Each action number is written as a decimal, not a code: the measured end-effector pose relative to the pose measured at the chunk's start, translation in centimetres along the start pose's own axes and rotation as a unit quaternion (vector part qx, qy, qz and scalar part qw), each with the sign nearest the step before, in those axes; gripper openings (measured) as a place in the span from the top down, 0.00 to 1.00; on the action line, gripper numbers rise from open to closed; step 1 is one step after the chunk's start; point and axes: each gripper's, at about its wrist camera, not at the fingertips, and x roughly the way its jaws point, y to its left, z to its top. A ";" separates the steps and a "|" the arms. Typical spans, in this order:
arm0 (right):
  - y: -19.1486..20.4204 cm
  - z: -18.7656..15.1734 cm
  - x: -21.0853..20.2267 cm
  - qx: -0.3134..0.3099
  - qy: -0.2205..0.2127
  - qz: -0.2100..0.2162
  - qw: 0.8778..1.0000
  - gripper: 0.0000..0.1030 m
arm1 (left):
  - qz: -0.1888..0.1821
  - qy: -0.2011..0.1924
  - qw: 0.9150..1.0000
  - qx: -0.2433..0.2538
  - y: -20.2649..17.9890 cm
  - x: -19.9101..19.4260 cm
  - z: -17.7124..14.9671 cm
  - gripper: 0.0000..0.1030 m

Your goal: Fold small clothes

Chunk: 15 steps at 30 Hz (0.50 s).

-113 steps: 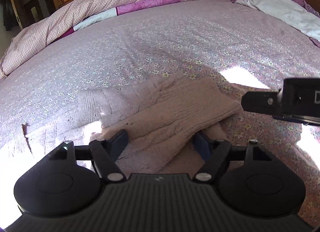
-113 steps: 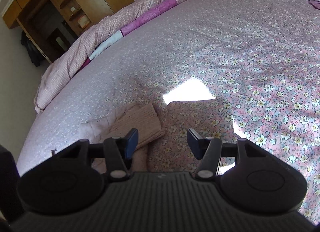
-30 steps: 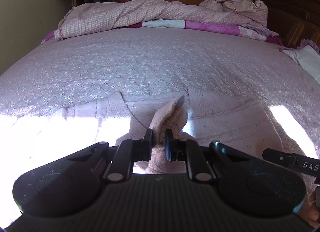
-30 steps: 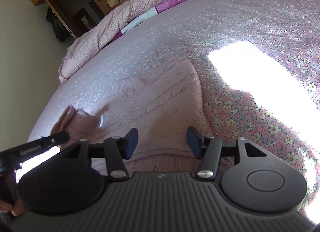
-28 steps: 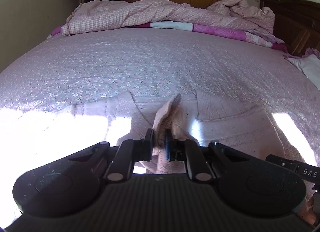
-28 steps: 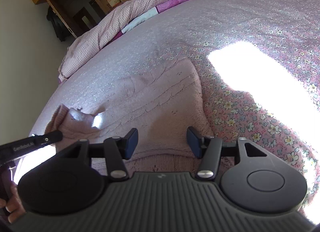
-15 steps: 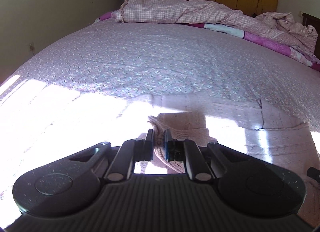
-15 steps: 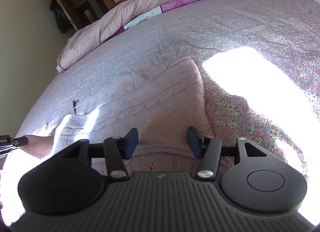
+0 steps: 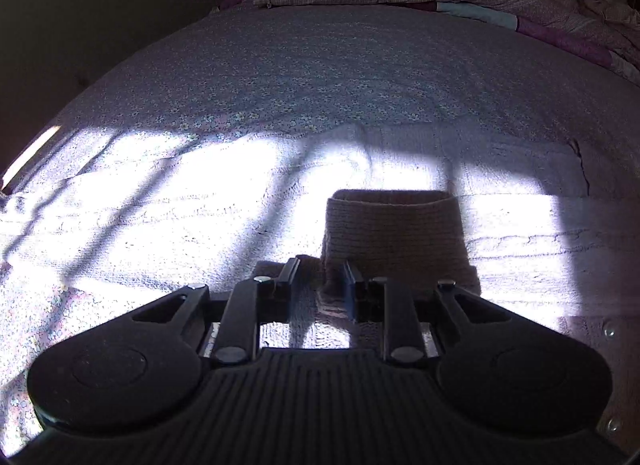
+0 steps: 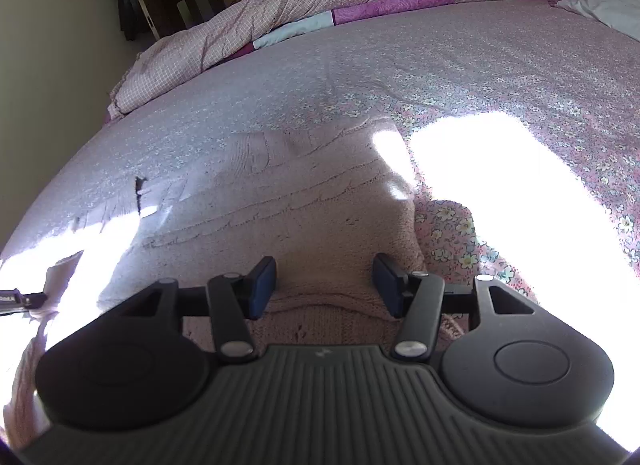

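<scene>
On the left, we have our left gripper point(image 9: 320, 285) low over the pink knitted sweater point(image 10: 280, 201), which lies spread on the floral bedsheet point(image 10: 460, 77) in a hard patch of sun. Its jaws stand a little apart with the sleeve cuff point(image 9: 392, 225) draped just ahead and against the right finger; the glare and shadow keep us from telling whether any knit is pinched, so we treat the hold as uncertain. To do this fold well, we judge we should make sure the cuff is truly caught before moving, then carry the sleeve flat across the body, keeping it low so the loose knit does not drag the layer beneath. Further right, our right gripper point(image 10: 323, 280) hovers over the sweater's near edge with its jaws wide and nothing between them; we judge it is best used to pin the body down near that edge while the sleeve travels. The rumpled checked quilt point(image 10: 224, 33) sits well apart at the far side.
</scene>
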 end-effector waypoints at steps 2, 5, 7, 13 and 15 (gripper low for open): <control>0.2 -0.1 0.0 -0.005 0.000 -0.004 1.000 0.46 | 0.000 -0.001 1.000 -0.005 0.1 -0.2 0.1 0.64; 0.4 0.2 -0.2 -0.005 0.003 -0.007 1.000 0.46 | -0.001 0.001 1.000 -0.017 0.4 -0.5 0.1 0.56; 0.4 0.5 -0.6 0.002 0.005 -0.009 1.000 0.46 | 0.000 0.005 1.000 -0.021 0.6 -0.9 0.2 0.56; 1.5 0.5 -2.4 -0.022 -0.002 -0.019 1.000 0.45 | -0.001 0.007 1.000 -0.014 1.1 -3.3 0.4 0.55; 1.9 0.5 -2.9 -0.019 0.002 -0.011 1.000 0.45 | 0.006 0.008 1.000 -0.017 1.3 -4.1 0.8 0.55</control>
